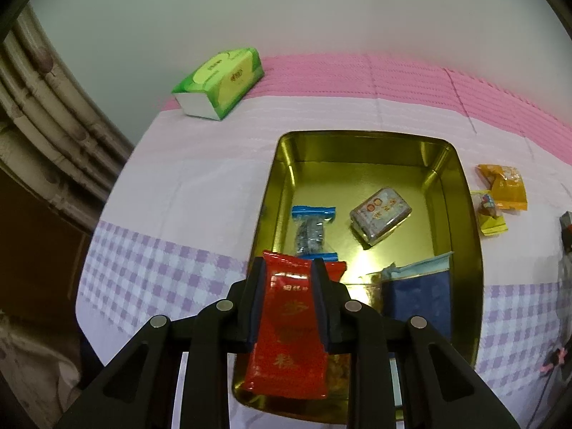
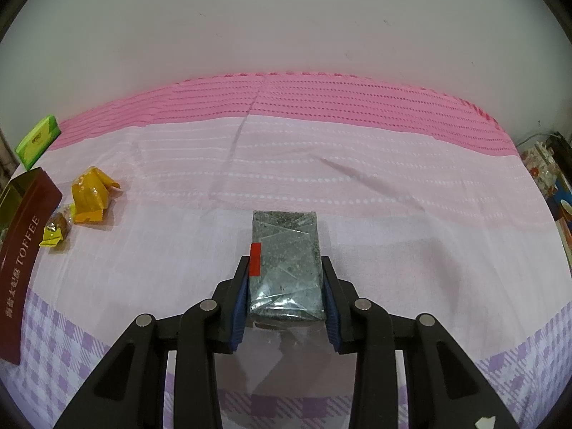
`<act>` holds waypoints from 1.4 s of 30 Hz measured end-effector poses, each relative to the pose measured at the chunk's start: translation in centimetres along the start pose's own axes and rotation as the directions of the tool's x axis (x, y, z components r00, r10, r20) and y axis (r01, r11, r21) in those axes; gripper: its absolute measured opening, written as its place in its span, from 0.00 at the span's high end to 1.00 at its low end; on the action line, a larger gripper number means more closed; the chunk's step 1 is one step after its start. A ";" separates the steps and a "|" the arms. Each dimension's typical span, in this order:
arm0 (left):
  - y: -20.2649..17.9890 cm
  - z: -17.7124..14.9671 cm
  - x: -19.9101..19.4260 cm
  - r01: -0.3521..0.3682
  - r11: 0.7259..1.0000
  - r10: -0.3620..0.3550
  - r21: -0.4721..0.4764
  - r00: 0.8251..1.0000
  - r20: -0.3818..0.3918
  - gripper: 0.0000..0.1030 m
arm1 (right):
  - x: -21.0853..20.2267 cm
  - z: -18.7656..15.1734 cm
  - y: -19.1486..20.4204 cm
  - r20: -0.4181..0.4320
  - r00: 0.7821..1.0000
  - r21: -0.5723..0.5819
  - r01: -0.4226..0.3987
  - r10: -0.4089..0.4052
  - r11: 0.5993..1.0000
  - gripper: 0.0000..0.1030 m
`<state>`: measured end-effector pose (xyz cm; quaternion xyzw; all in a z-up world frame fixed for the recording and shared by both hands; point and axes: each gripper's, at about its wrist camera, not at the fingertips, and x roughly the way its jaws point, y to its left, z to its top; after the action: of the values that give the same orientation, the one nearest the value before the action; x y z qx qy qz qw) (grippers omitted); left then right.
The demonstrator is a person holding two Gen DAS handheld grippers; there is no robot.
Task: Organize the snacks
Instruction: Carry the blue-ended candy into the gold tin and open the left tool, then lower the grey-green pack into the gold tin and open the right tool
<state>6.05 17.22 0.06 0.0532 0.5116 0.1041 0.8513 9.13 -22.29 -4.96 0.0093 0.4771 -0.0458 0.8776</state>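
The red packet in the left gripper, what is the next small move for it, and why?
Probably lower it and open the jaws. The left gripper holds the red snack packet above the near end of the gold tin, where three other snacks already lie, with bare floor just ahead of it.

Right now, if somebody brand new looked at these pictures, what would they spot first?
Probably the shiny red snack packet pinched in the left claw, hanging over the near end of the golden metal tin that already holds a few snacks. Next, the clear-wrapped dark speckled block squeezed in the right claw above the pink and lilac checked tablecloth.
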 end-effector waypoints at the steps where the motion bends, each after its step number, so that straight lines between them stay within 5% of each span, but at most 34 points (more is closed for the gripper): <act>1: 0.1 -0.1 -0.1 0.002 1.000 -0.002 -0.001 1.000 0.006 0.74 | 0.0 0.0 -0.1 -0.004 1.000 0.003 0.003 -0.003 1.000 0.68; 14: 0.5 -2.2 -1.3 -0.004 1.000 0.005 -0.014 0.997 0.073 0.74 | -1.2 0.6 0.6 -0.029 0.999 0.007 0.018 -0.018 1.000 0.69; 25: 3.6 -3.0 -1.6 -0.008 0.995 0.017 -0.102 0.996 0.088 0.74 | -5.6 2.7 5.9 0.025 0.991 -0.067 -0.127 0.129 0.990 0.69; 42: 7.6 -4.2 -0.3 -0.051 0.977 0.067 -0.205 0.995 0.072 0.74 | -8.4 4.6 19.5 -0.035 0.937 -0.276 -0.342 0.346 0.898 0.69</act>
<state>1.26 24.49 -0.13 -0.0148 0.4628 0.1787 0.8681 10.20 -2.57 4.03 -0.0300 0.4629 0.1772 0.8680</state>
